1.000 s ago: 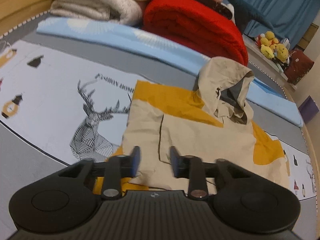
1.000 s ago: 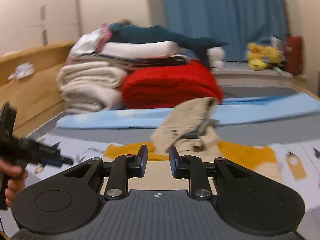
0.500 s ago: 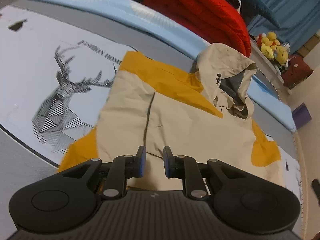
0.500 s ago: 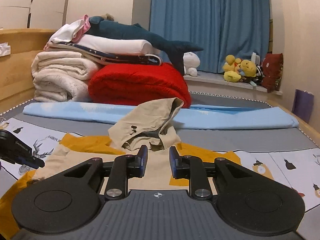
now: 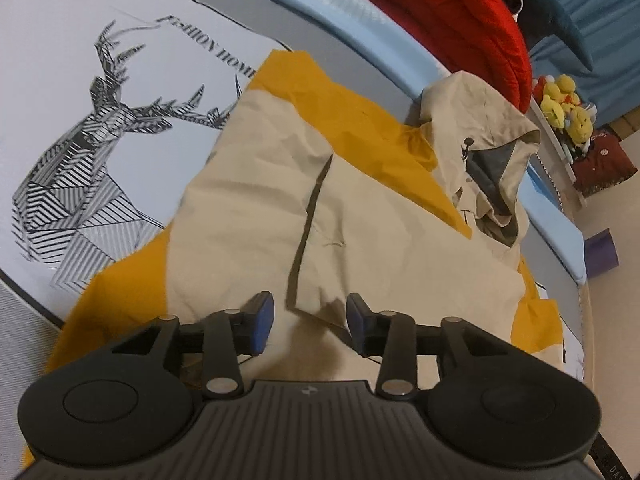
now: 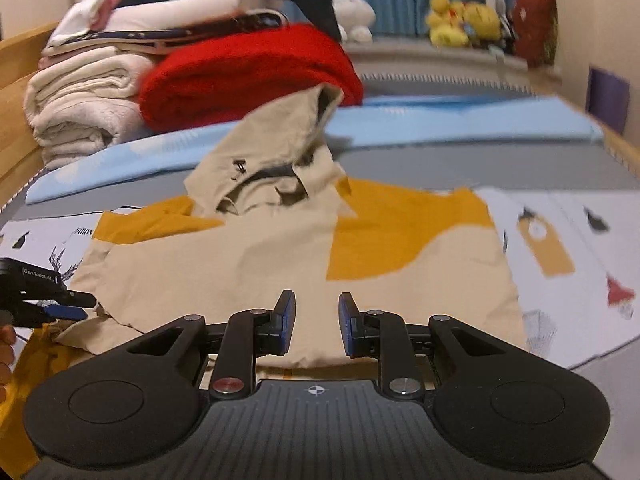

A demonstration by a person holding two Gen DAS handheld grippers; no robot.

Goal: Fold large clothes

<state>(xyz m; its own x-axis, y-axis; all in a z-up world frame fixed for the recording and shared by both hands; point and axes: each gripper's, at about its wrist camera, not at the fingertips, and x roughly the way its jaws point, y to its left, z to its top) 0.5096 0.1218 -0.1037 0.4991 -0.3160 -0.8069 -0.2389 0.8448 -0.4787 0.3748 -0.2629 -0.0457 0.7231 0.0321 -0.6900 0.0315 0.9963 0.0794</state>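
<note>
The left gripper (image 5: 307,322), its jaws opening and empty, hangs over the jacket's (image 5: 400,248) near hem, hood (image 5: 480,140) at one o'clock; the right gripper (image 6: 316,322), part-open and empty, faces the hem's other end

Matt, creased cloth jacket (image 5: 392,240) lies on smooth printed bedsheet (image 5: 80,80) (fuzzy red blanket (image 6: 248,68) behind)
</note>
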